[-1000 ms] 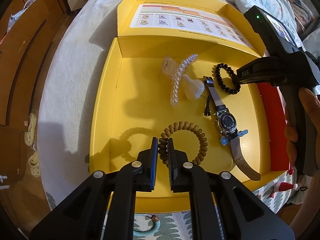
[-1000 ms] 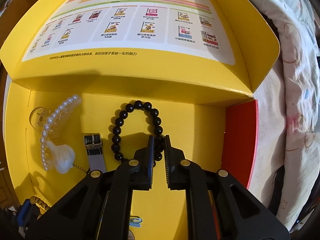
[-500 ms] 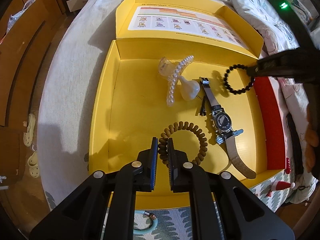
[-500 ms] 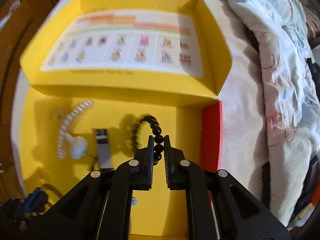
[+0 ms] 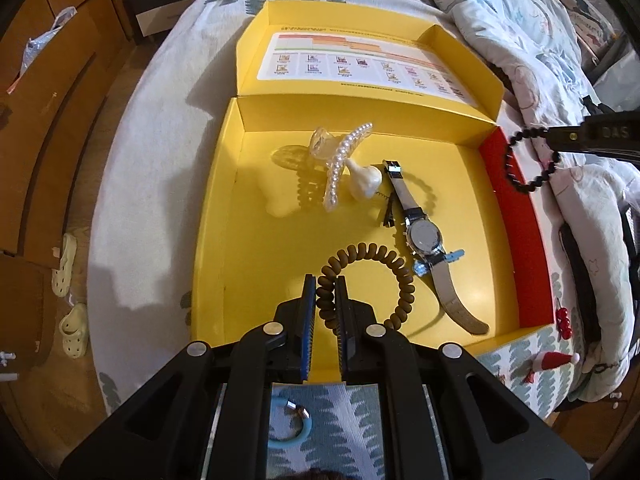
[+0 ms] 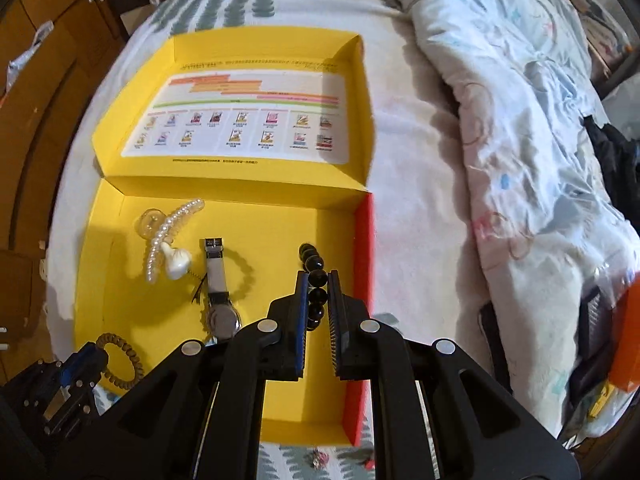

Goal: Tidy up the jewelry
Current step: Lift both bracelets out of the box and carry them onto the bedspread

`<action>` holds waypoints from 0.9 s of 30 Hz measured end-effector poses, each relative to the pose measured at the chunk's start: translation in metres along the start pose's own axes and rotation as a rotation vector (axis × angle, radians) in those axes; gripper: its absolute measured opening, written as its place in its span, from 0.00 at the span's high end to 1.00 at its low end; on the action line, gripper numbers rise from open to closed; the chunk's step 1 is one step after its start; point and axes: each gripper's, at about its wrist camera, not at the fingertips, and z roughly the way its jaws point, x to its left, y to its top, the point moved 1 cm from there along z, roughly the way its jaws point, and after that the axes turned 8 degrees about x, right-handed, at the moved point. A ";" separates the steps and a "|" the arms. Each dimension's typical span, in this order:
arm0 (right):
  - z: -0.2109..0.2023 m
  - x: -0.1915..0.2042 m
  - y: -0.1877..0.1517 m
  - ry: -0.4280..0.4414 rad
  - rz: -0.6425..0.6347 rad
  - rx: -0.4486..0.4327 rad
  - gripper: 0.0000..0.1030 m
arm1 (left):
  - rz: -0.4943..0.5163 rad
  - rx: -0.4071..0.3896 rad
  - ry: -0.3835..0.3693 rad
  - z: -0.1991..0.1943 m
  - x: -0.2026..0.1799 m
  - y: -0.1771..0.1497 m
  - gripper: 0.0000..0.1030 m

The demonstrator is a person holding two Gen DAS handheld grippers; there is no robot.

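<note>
on the bed [image 6: 420, 152] the yellow box [image 5: 216, 216] lies open — your right gripper [image 6: 318, 276] pinches the black bead bracelet [image 6: 314, 264] aloft near the red wall; left gripper [image 5: 323, 280] nips the springy coil hair tie [image 5: 372, 276] — light, floppy, hold one strand.

The box [image 5: 216, 216] lies on the bed [image 5: 152, 160], lid [image 5: 360, 60] behind. Inside, the watch [image 5: 420, 232] sits centre-right: pearl hair claw [image 5: 340, 168] behind-left, coil hair tie [image 5: 368, 280] front-left (in the left gripper [image 5: 324, 308]), bead bracelet [image 5: 528, 160] right, above the box's wall.
</note>
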 end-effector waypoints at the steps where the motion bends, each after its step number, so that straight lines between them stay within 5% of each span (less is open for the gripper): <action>1: -0.006 -0.003 -0.005 -0.002 0.006 -0.008 0.89 | 0.002 -0.006 0.001 -0.004 -0.001 -0.003 0.91; 15: -0.055 -0.070 -0.102 0.021 0.080 -0.057 0.89 | -0.006 -0.100 0.055 -0.066 0.012 -0.081 0.91; 27: -0.053 -0.124 -0.209 0.035 0.157 -0.072 0.89 | -0.042 -0.089 0.105 -0.064 0.049 -0.165 0.91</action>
